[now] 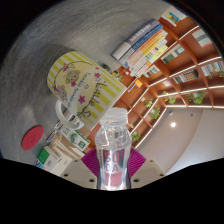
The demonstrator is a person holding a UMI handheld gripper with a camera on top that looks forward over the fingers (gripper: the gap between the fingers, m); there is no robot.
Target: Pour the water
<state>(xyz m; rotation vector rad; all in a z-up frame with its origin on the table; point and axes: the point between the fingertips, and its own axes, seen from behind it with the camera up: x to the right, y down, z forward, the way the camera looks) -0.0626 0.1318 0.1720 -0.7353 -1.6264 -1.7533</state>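
The claw (112, 165) grips a clear bottle (113, 140) at lower centre, tilted view. A yellow cup (85, 82) sits upper left, a red lid (33, 137) at left, shelves (170, 60) upper right.

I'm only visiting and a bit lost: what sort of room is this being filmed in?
Probably a shop or showroom. Orange wall shelves hold books and small plants. Nearer, the gripper holds a clear bottle beside a cartoon-printed mug and a red lid.

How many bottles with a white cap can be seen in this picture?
1. The clear bottle with a white cap stands between the fingers of the tool, in front of the yellow mug. Others may be hidden behind the mug.
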